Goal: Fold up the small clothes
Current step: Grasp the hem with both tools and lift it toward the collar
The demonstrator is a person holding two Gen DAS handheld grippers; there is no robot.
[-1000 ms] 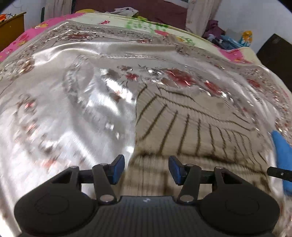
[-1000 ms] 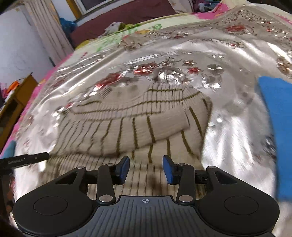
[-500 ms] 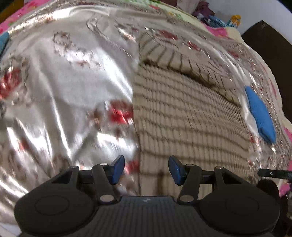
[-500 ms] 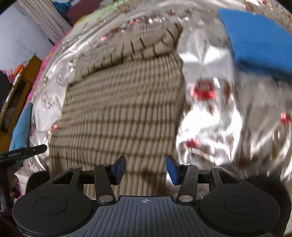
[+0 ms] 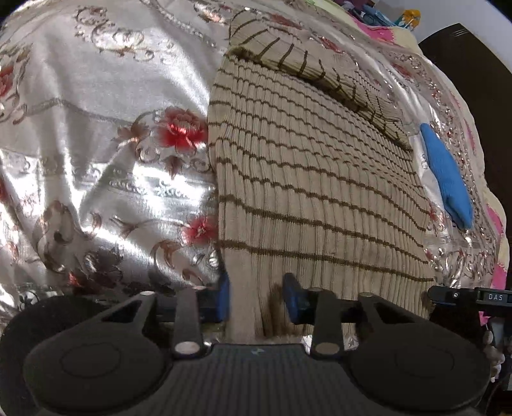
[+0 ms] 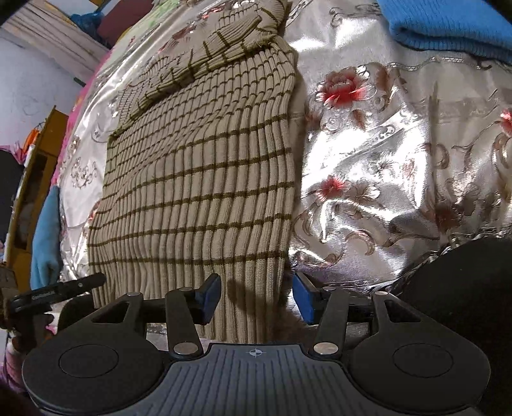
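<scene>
Striped knit garment, beige with thin brown stripes, ribbed: lies flat on the bed's shiny floral cover, its long axis running away from both cameras, near hem toward the person, far end topped by a folded-over sleeve or collar part. Left tongs: set at the near left corner of the hem, one blue pad just outside the garment's left edge, the other over the knit, so the corner sits between them; gap narrow, jaws have just been closing, and whether the pads already pinch the cloth cannot be told. Right tongs: at the near right corner, one pad over the knit, the other over the cover just past the right edge; gap middling, not seen pressing the cloth. Each hand is nearest its own corner; the coming fold likely carries the hem away along the long axis toward the far end. Blue folded item: on the cover to the garment's right, apart from it. Against a second earlier: both views then hovered over the garment's far part with wider left tongs; now both sit low at the near hem.
</scene>
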